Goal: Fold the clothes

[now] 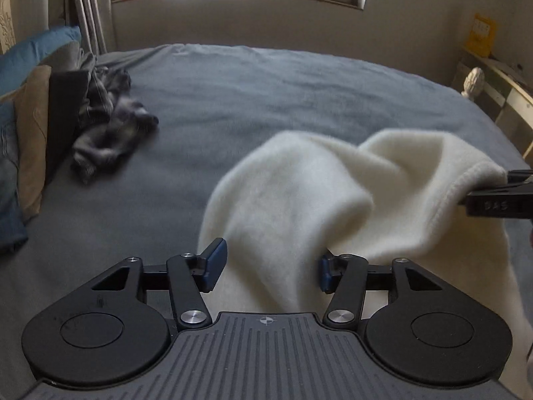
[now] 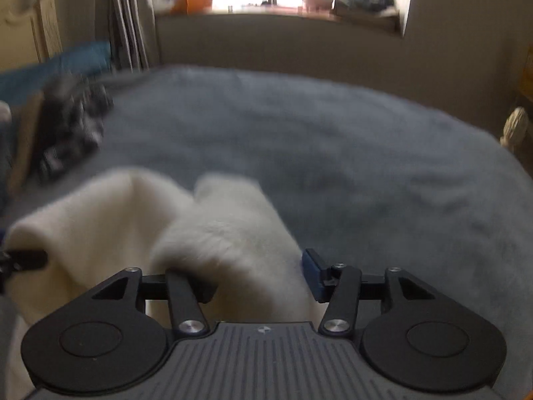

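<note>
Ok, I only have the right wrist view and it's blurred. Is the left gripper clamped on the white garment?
Observer: No. The left gripper is open, and the white garment hangs between its pads, unpinched.
Operator: And how does my side look from there?
Observer: In the left wrist view the garment's hem sits right at the tips of the right gripper.
Operator: Is the dark pile clear of the garment?
Observer: Yes. The dark pile lies crumpled against the pillows, with bare bed between it and the garment.
</note>
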